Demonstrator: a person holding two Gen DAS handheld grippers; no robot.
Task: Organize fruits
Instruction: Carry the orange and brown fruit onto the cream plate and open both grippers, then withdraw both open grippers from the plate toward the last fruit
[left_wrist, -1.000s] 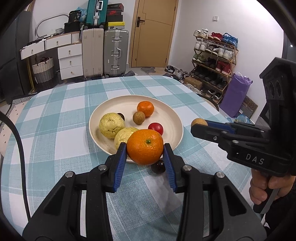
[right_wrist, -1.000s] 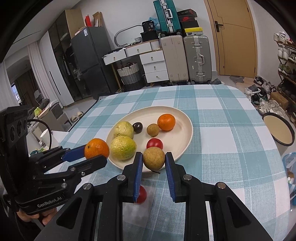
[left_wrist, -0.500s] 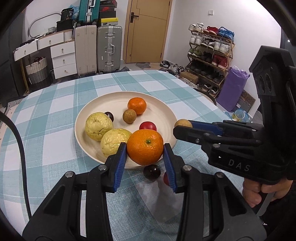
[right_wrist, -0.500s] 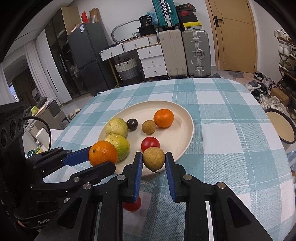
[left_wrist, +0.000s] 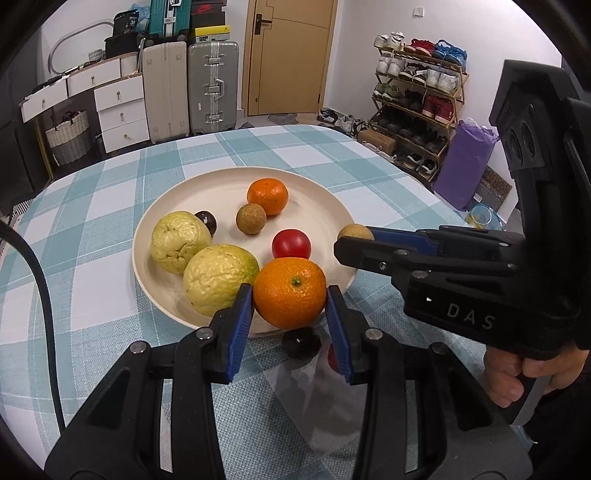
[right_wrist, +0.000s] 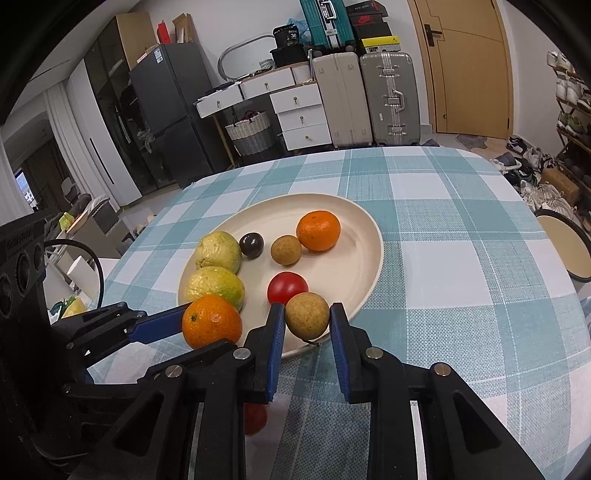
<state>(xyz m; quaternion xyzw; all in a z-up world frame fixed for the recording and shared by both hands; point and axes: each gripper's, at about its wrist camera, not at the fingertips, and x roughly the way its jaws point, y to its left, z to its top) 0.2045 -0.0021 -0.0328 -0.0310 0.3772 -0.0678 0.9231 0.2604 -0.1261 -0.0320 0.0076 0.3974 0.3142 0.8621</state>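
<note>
Left wrist view: my left gripper (left_wrist: 289, 317) is clamped on an orange (left_wrist: 289, 292), over the near rim of the cream plate (left_wrist: 221, 188).

Right wrist view: my right gripper (right_wrist: 307, 334) pinches a brown round fruit (right_wrist: 307, 315) above the same rim. On the plate I see 2 yellow-green guavas (left_wrist: 218, 278), a red tomato (left_wrist: 291, 243), 1 dark plum (left_wrist: 206, 222) and another orange (left_wrist: 267, 195). A dark fruit (left_wrist: 301, 342) lies on the checked tablecloth (left_wrist: 92, 206) just beside the plate.

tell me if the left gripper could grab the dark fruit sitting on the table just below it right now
Probably not as things stand: the left gripper is shut on an orange, so its fingers are full. The dark fruit lies on the tablecloth just outside the plate.
</note>
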